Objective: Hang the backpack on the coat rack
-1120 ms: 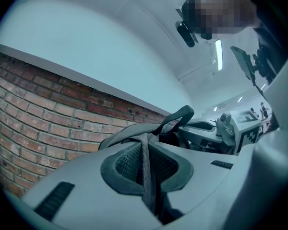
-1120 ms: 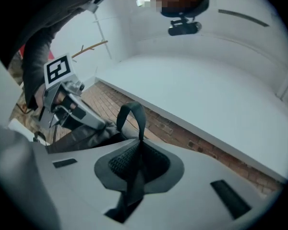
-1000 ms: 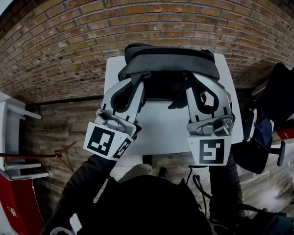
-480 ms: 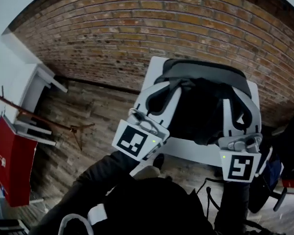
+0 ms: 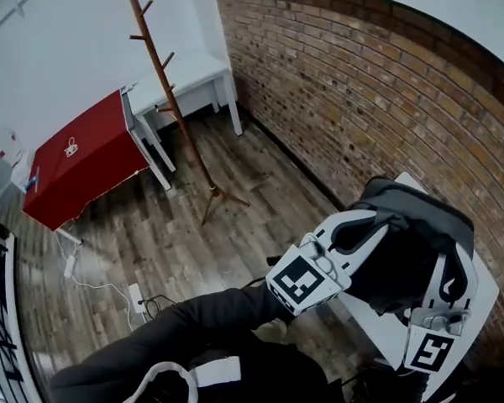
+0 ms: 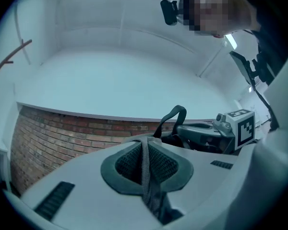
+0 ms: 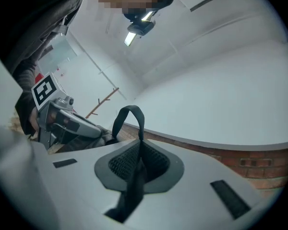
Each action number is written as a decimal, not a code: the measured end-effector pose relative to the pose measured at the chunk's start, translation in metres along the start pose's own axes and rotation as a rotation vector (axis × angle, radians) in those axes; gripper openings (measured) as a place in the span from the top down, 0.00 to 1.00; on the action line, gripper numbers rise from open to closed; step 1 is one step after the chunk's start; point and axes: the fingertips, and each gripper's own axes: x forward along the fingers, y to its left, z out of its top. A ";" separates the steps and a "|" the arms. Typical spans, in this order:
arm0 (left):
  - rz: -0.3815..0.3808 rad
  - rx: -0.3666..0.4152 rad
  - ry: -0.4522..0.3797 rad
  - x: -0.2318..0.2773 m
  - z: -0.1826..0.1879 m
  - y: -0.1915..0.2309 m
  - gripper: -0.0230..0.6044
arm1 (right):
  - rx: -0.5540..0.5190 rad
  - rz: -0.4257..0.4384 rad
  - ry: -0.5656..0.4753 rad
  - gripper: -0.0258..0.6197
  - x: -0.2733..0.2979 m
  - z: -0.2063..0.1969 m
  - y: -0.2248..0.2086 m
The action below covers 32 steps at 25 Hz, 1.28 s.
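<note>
Head view: the backpack (image 5: pixel 403 254), dark with a grey top, sits at the lower right of the frame, above a white table (image 5: pixel 378 330) and against the brick wall (image 5: pixel 344 99). The left gripper (image 5: pixel 376 219) reaches into its near upper side and the right gripper (image 5: pixel 455 248) into its lower right side. The wooden coat rack (image 5: pixel 172 112) stands well apart at the upper left on the plank floor (image 5: pixel 235 191), beside a white desk (image 5: pixel 189 78) and a red table (image 5: pixel 84 158). A power strip (image 5: pixel 135 297) lies on the floor at the lower left.

Left gripper view: the jaws are closed on a dark shoulder strap (image 6: pixel 145 169), which runs up the centre between them over mesh padding. The backpack's carry handle (image 6: pixel 175 116) loops up just behind, and the other gripper shows at the right.

Right gripper view: these jaws are likewise clamped on a black strap (image 7: pixel 134 181) at centre frame. The carry handle arches above it; the other gripper is at the left, the coat rack small and far behind.
</note>
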 end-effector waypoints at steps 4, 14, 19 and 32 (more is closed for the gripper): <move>0.142 0.022 -0.006 -0.057 0.024 0.034 0.90 | 0.065 0.118 -0.067 0.93 0.025 0.025 0.052; 0.450 0.127 0.003 -0.216 0.085 0.146 0.90 | 0.122 0.376 -0.268 0.93 0.111 0.116 0.207; 0.553 0.117 -0.007 -0.277 0.106 0.206 0.90 | 0.143 0.449 -0.345 0.93 0.163 0.153 0.279; 0.718 0.177 0.001 -0.411 0.126 0.332 0.90 | 0.230 0.593 -0.391 0.93 0.254 0.200 0.446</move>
